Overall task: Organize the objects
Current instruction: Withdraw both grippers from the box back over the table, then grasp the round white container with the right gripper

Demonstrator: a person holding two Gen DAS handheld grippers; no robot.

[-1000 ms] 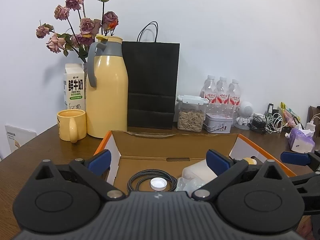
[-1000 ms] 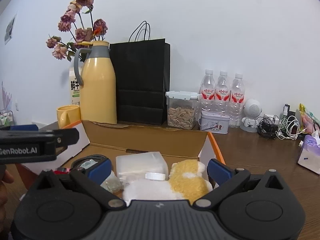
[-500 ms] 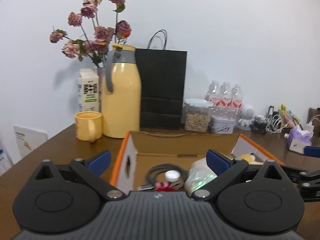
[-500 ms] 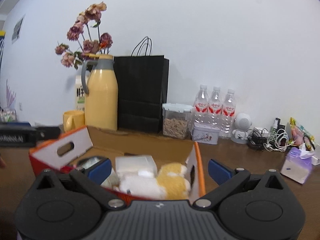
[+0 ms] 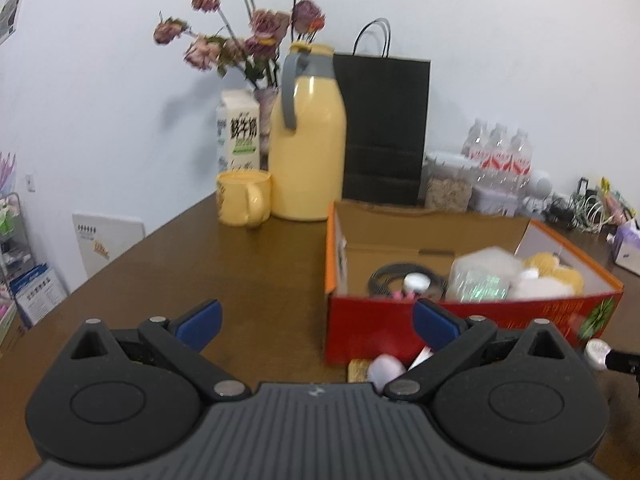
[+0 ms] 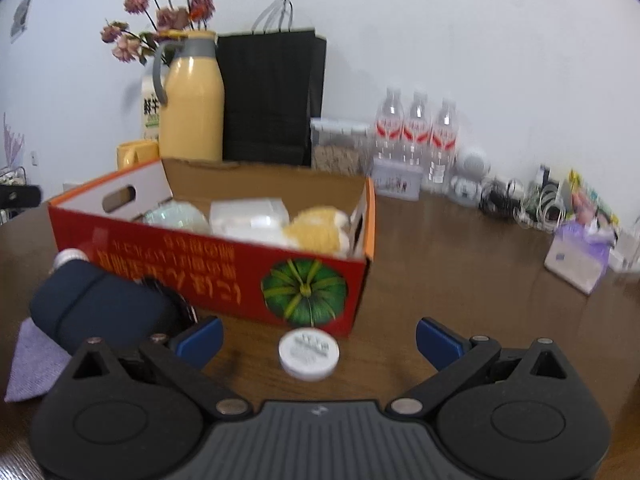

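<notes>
Right, your right gripper [image 6: 318, 334] hangs with jaws wide over the white jar [image 6: 309, 354], just before the red box [image 6: 224, 264]: small, rigid, probably light and slick, so pinch its rim sides. Left gripper [image 5: 316, 320] also gapes, empty.

Looks like room in home, or small office. Big brown wooden table [image 5: 248, 264] against plain white wall [image 6: 440, 40]. Everyday stuff lined along wall: yellow jug [image 5: 306, 140] with grey handle, yellow mug [image 5: 242, 198], milk carton [image 5: 238, 136], dried pink roses [image 5: 248, 36], black paper bag [image 6: 272, 96], three water bottles [image 6: 418, 136], snack jar [image 6: 340, 148], tangle of chargers and cables [image 6: 532, 200], tissue pack [image 6: 580, 252]. Red cardboard box [image 6: 224, 260] holds odds and ends. Rack of booklets [image 5: 24, 280] stands at left edge.
</notes>
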